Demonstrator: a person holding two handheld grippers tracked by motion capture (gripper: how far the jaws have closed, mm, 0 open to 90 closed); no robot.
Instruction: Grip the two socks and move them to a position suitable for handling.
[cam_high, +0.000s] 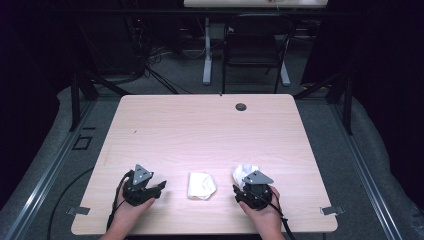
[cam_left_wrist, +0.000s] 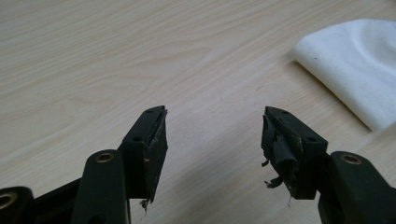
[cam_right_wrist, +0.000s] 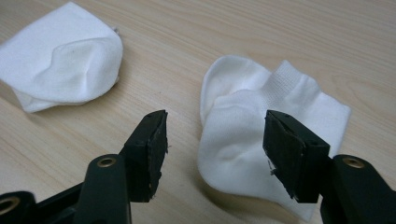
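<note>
We find no readable writing, label, brand, number or sign anywhere (we checked all three views): the two white socks (cam_right_wrist: 261, 140) are plain, and the wooden table (cam_high: 200, 130) carries no print or markings.

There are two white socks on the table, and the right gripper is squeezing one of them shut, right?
Not quite. The two white socks are there, one to the side and one ahead of the right gripper, but its jaws stand open above that sock and squeeze nothing. The right gripper view shows it.
</note>
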